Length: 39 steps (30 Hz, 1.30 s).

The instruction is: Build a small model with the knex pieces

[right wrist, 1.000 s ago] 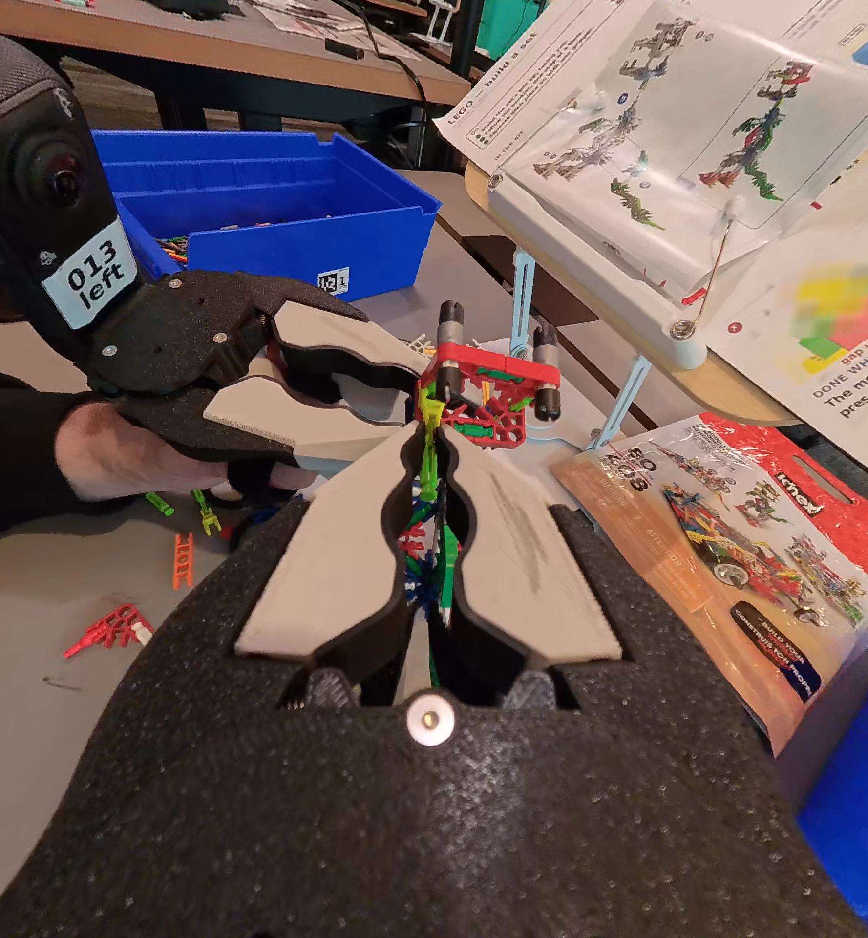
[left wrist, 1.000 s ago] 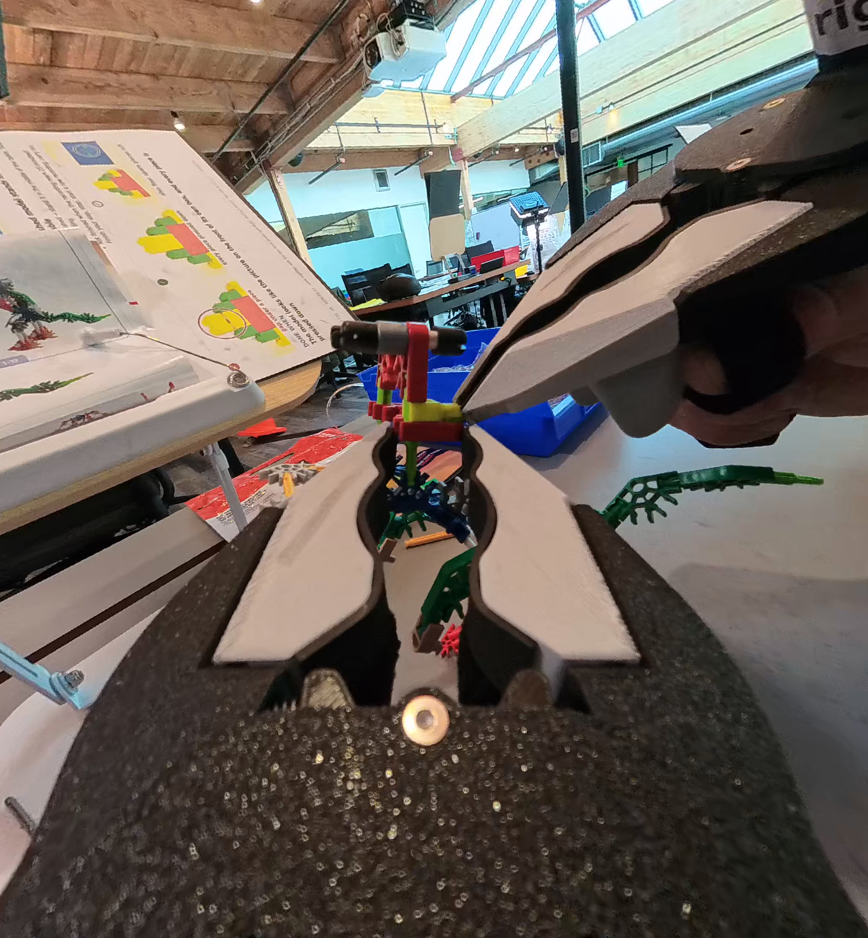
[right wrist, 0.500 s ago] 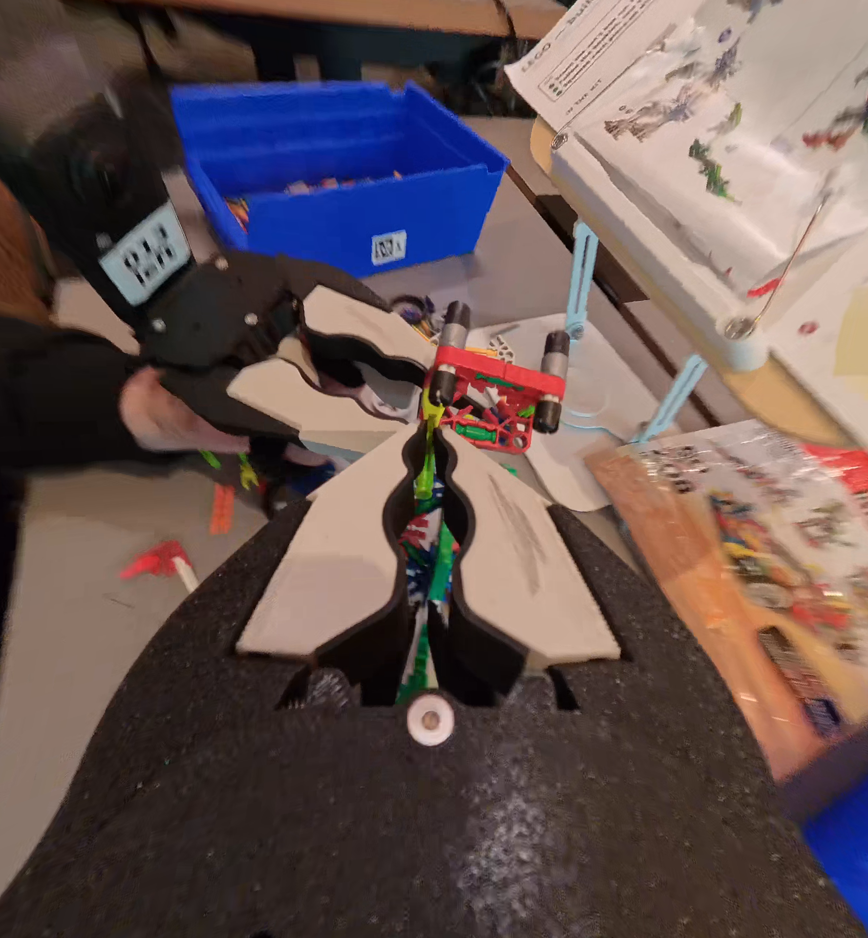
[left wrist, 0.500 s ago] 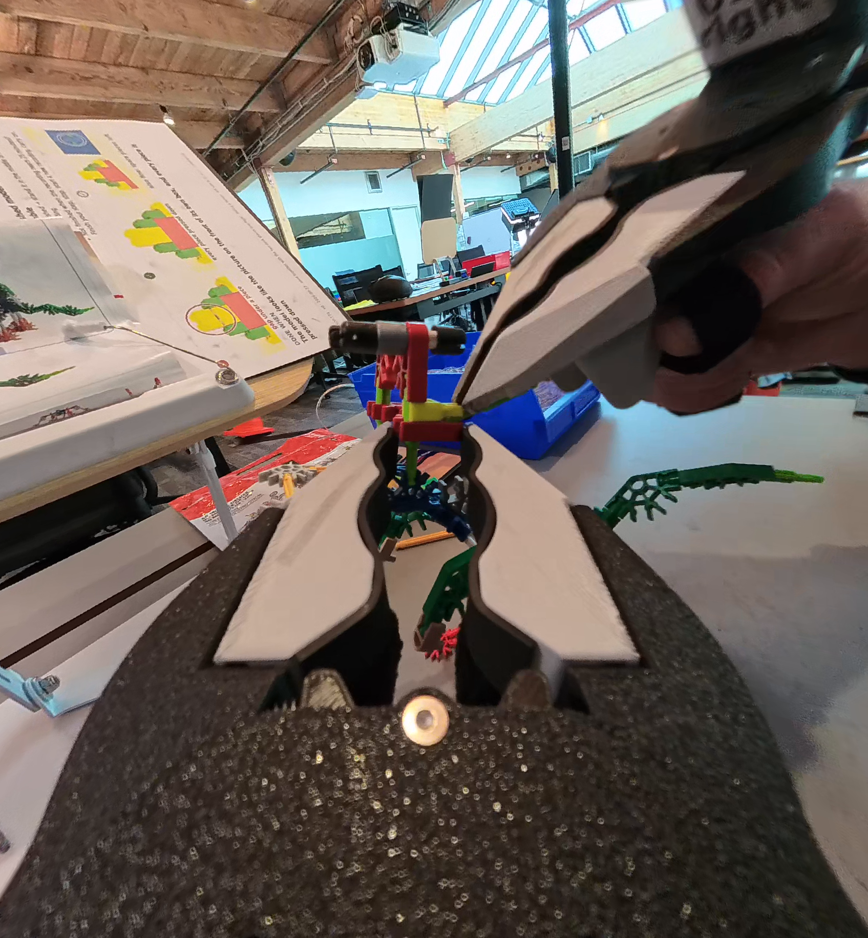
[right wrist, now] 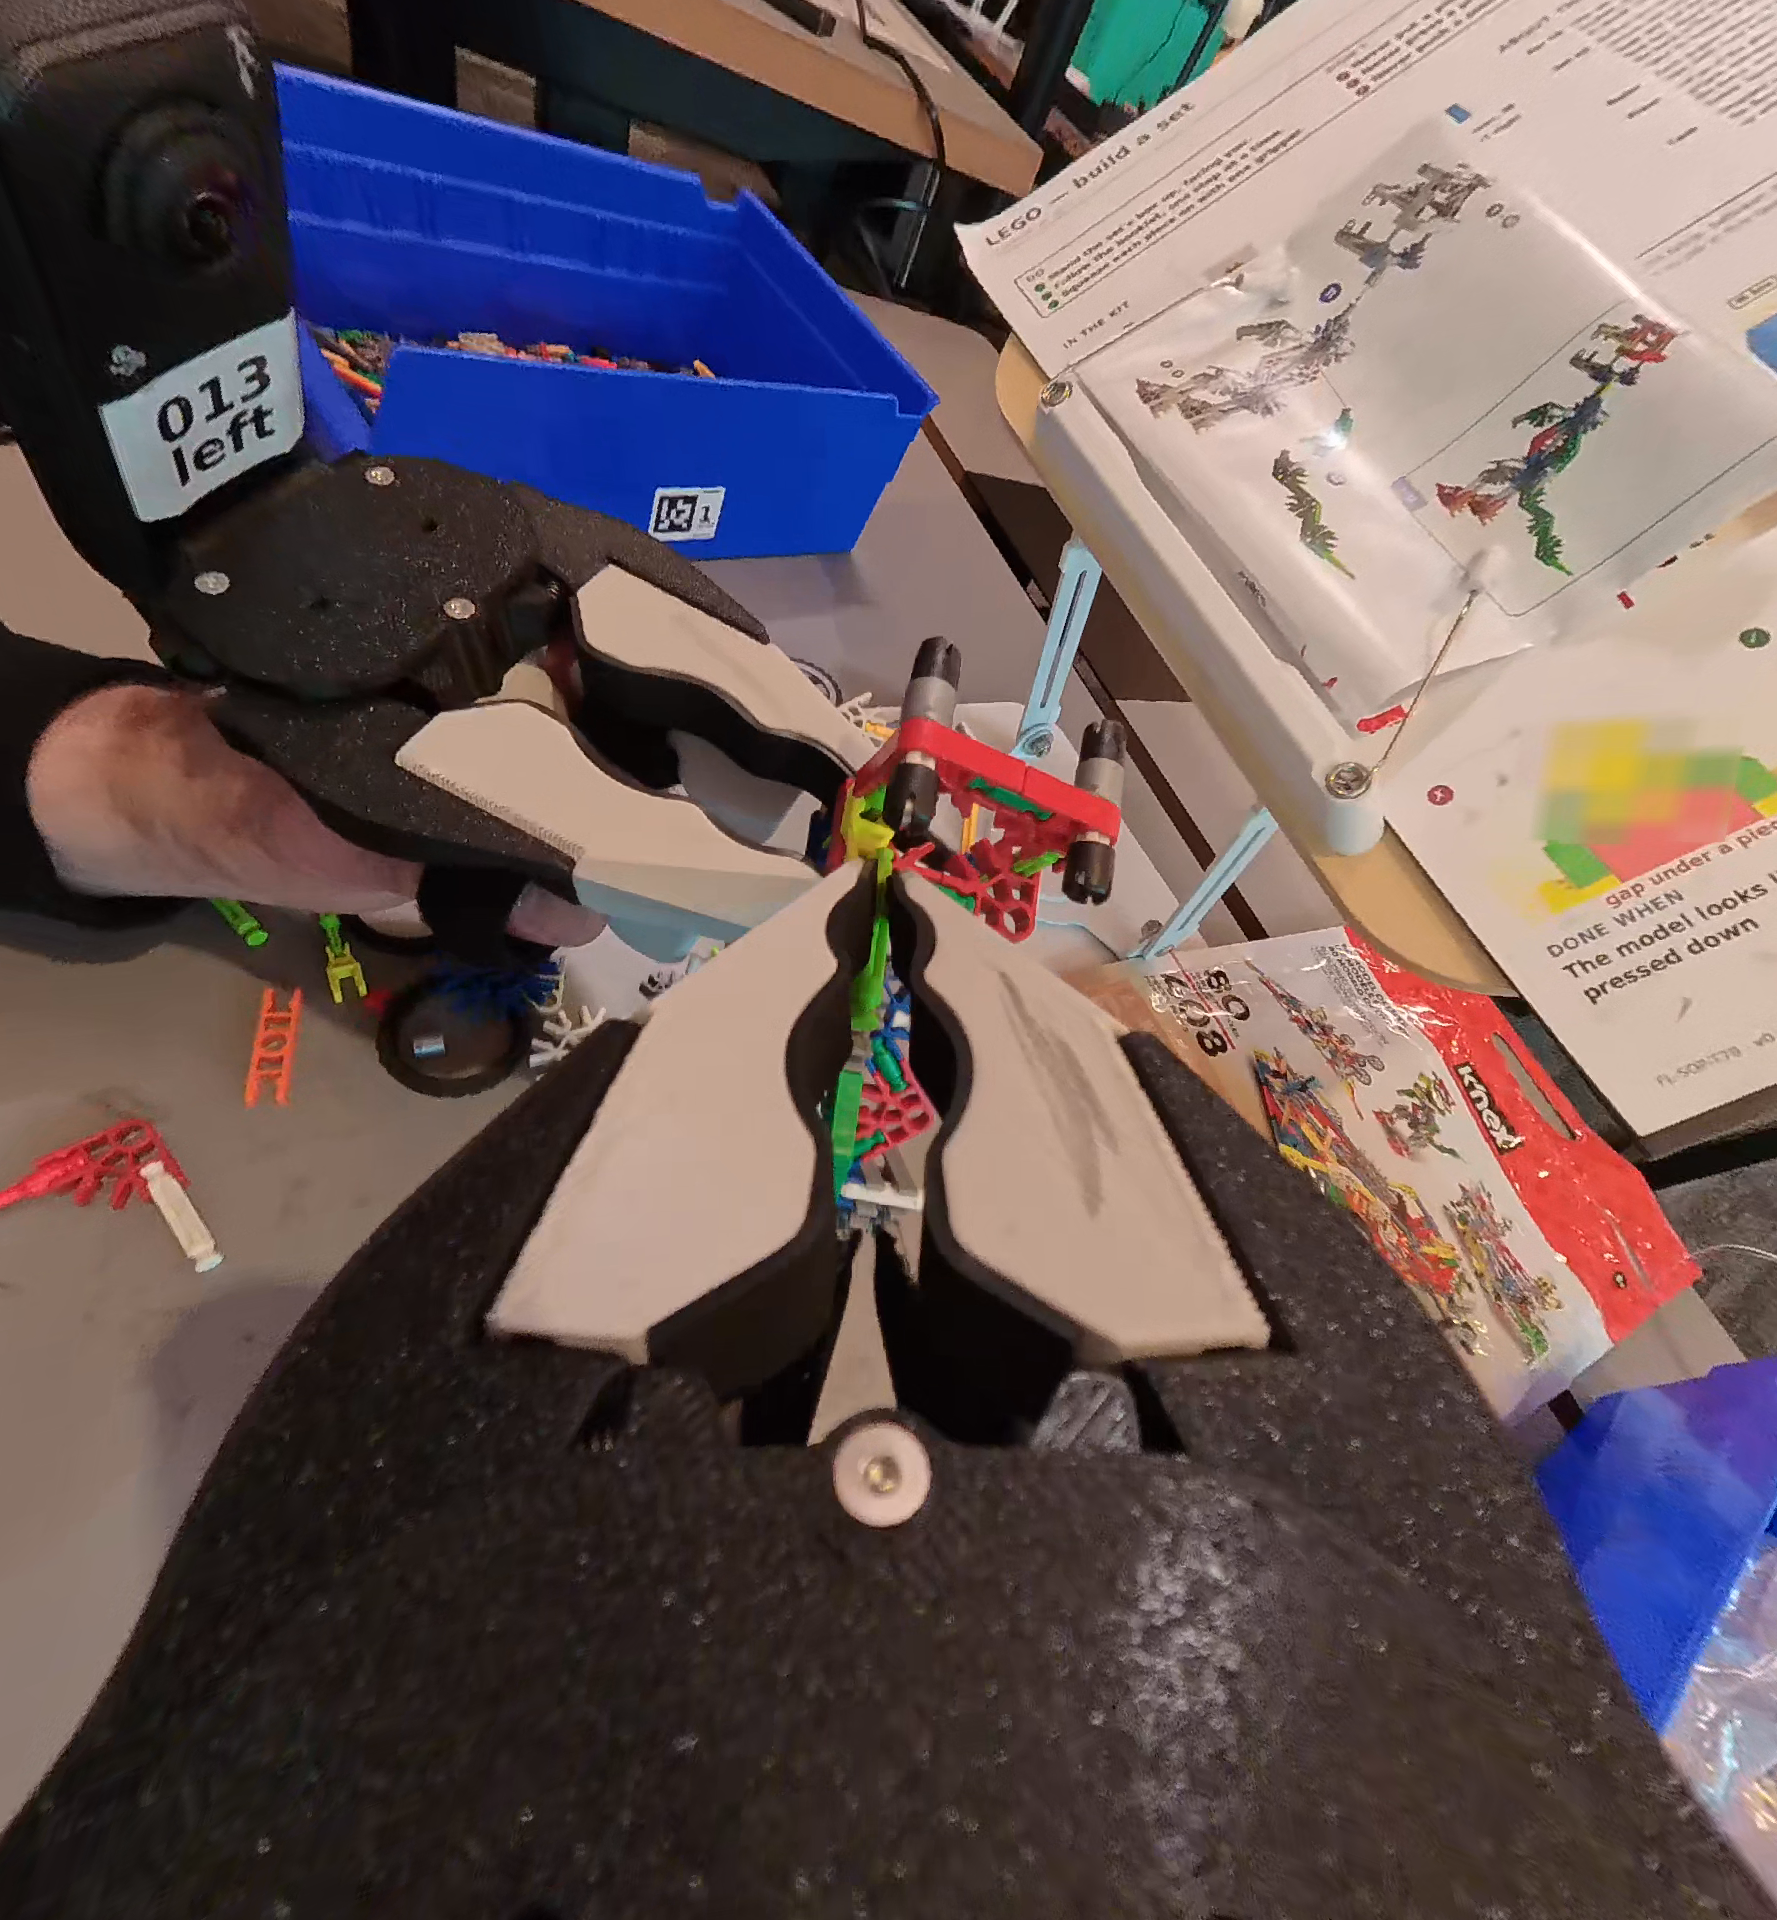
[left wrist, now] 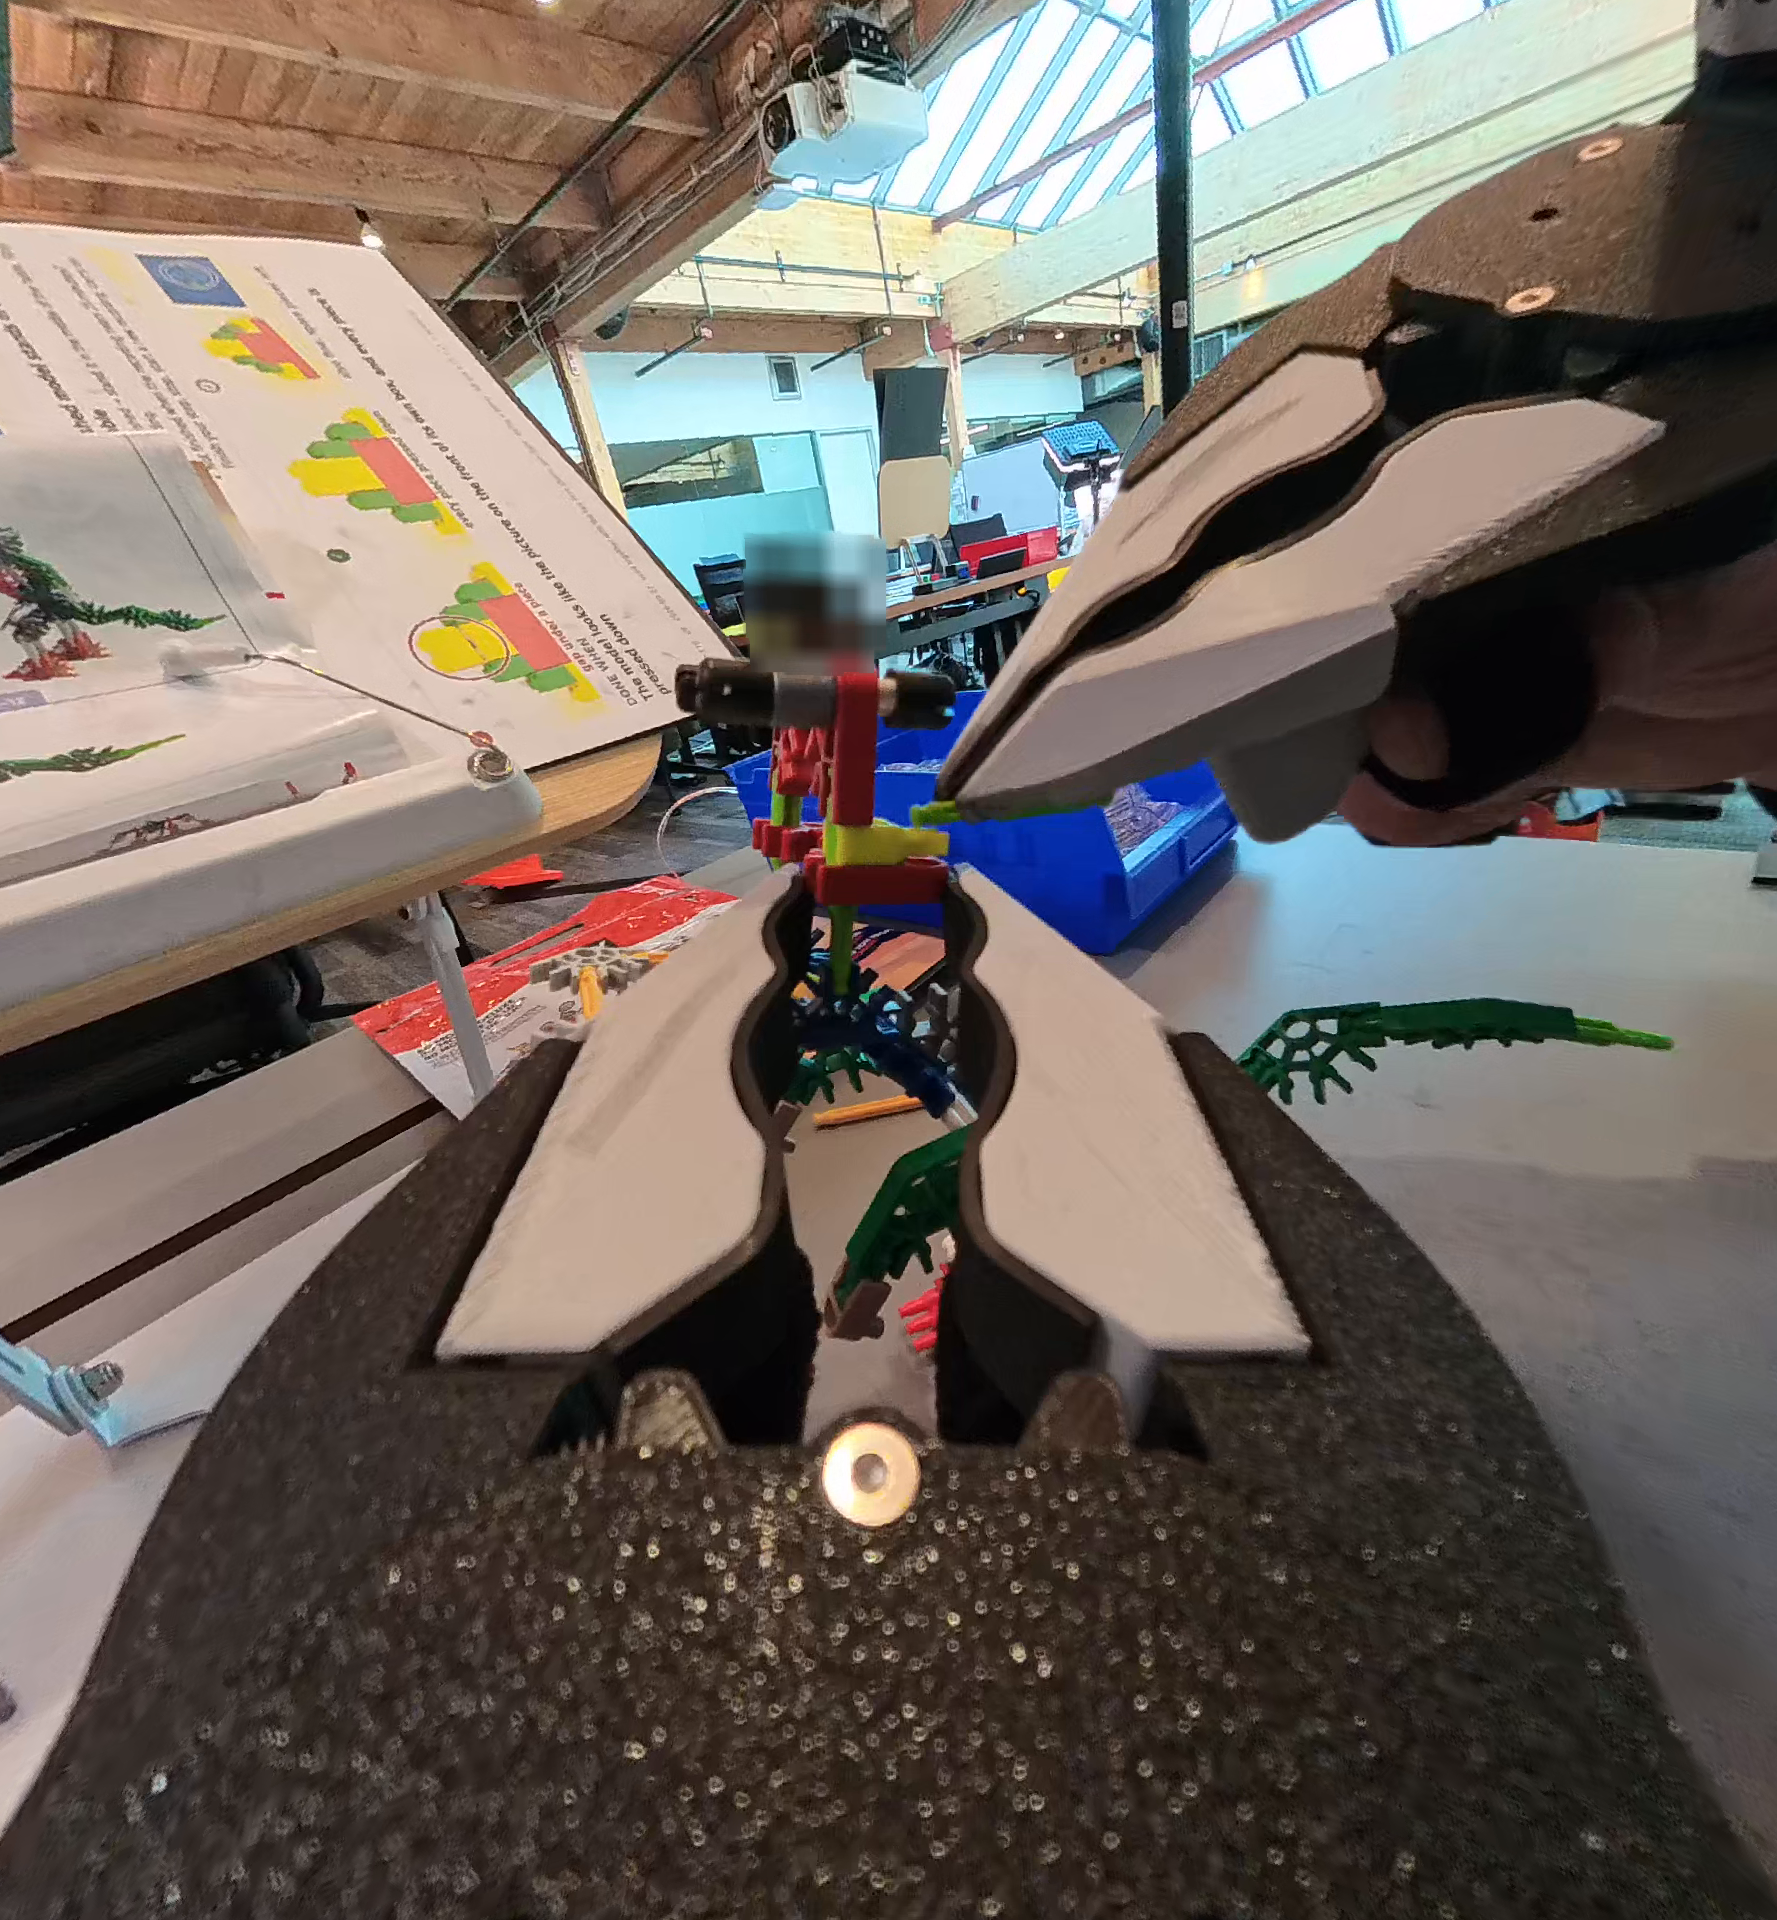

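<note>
A small toy model point(left wrist: 842, 769) of red, yellow-green and blue plastic rods and connectors, with black-and-grey rods across its top, stands up between the two grippers. My left gripper point(left wrist: 873, 888) is shut on the model's red connector just below the top. My right gripper point(right wrist: 879, 868) is shut on a thin green rod point(right wrist: 868, 966) whose end meets the model point(right wrist: 977, 821) at its yellow-green connector. In the left wrist view the right gripper point(left wrist: 951, 805) comes in from the upper right. In the right wrist view the left gripper point(right wrist: 832, 800) comes in from the left.
A blue parts bin point(right wrist: 593, 436) sits behind the model. An instruction board point(right wrist: 1383, 364) on a light-blue stand overhangs the right side. A red toy package point(right wrist: 1435, 1091) lies under it. A green frond piece point(left wrist: 1435, 1029), a black wheel point(right wrist: 448, 1039) and small red and orange pieces point(right wrist: 84, 1164) lie on the grey table. My two grippers' fingertips are within a few centimetres of each other.
My right gripper swung up and tilted while keeping the green rod against the model's top, then settled slightly rolled. My left gripper has stayed shut on the model and barely moved.
</note>
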Each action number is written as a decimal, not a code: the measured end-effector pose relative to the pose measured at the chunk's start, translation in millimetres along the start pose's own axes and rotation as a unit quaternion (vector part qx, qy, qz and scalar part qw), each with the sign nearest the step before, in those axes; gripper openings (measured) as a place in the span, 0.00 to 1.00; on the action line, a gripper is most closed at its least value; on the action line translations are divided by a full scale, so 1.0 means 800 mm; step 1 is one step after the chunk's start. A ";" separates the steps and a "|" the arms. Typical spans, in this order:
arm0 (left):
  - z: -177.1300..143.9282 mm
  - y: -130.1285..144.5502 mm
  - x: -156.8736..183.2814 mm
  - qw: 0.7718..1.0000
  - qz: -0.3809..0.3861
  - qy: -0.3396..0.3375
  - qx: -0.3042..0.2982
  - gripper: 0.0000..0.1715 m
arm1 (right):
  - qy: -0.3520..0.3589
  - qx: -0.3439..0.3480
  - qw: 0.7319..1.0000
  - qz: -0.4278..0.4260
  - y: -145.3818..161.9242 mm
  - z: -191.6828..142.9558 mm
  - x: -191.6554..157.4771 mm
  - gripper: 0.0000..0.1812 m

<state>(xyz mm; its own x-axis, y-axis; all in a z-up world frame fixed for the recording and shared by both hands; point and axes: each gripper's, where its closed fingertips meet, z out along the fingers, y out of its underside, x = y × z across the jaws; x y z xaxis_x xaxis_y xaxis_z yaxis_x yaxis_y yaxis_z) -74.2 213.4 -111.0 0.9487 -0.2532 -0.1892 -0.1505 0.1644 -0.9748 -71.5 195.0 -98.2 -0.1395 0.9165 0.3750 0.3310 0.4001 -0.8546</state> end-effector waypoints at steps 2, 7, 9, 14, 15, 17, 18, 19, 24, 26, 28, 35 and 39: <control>0.000 0.000 0.001 1.000 0.001 0.001 0.000 0.12 | -0.006 0.002 1.000 0.006 0.000 0.001 -0.003 0.00; 0.001 0.000 -0.001 1.000 -0.005 0.001 0.000 0.12 | -0.002 -0.012 1.000 -0.009 0.005 0.003 -0.004 0.00; 0.000 -0.001 0.000 1.000 0.000 0.001 0.002 0.12 | 0.001 -0.015 1.000 -0.016 0.002 0.002 -0.004 0.00; 0.001 -0.002 0.001 1.000 0.007 0.003 0.000 0.12 | 0.002 -0.042 0.999 -0.024 0.004 -0.005 -0.006 0.00; 0.001 -0.002 0.000 1.000 0.007 0.002 0.000 0.12 | -0.001 -0.050 0.998 -0.024 0.006 -0.009 -0.009 0.00; 0.000 -0.001 0.000 1.000 0.004 0.006 0.000 0.12 | -0.030 -0.071 0.997 -0.012 0.016 -0.018 -0.028 0.00; 0.000 -0.001 -0.001 1.000 0.001 0.005 -0.001 0.12 | -0.045 -0.084 0.995 -0.009 0.023 -0.023 -0.040 0.00; -0.001 -0.001 -0.002 1.000 -0.001 0.005 0.000 0.12 | -0.047 -0.096 0.994 -0.012 0.031 -0.025 -0.050 0.00; -0.003 -0.003 -0.009 1.000 -0.018 -0.001 0.003 0.14 | -0.036 -0.224 0.970 -0.088 0.090 -0.025 -0.109 0.00; -0.004 -0.004 -0.012 1.000 -0.022 -0.005 0.003 0.14 | -0.030 -0.263 0.957 -0.119 0.110 -0.019 -0.132 0.00; -0.005 -0.004 -0.014 1.000 -0.019 -0.008 0.002 0.14 | -0.019 -0.286 0.950 -0.125 0.126 -0.013 -0.145 0.00; -0.006 0.000 -0.019 0.999 -0.007 -0.033 -0.010 0.15 | 0.023 -0.324 0.939 -0.113 0.163 0.008 -0.158 0.04; -0.007 0.001 -0.022 0.999 0.001 -0.046 -0.016 0.13 | 0.030 -0.311 0.945 -0.098 0.149 0.005 -0.159 0.11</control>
<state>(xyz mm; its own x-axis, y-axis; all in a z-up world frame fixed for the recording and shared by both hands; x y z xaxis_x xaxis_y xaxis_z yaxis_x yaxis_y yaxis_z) -92.3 212.4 -109.0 0.9698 -0.1630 -0.1815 -0.1603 0.1350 -0.9778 -18.2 125.8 -249.2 -0.2073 0.8154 0.5404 0.7911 0.4648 -0.3978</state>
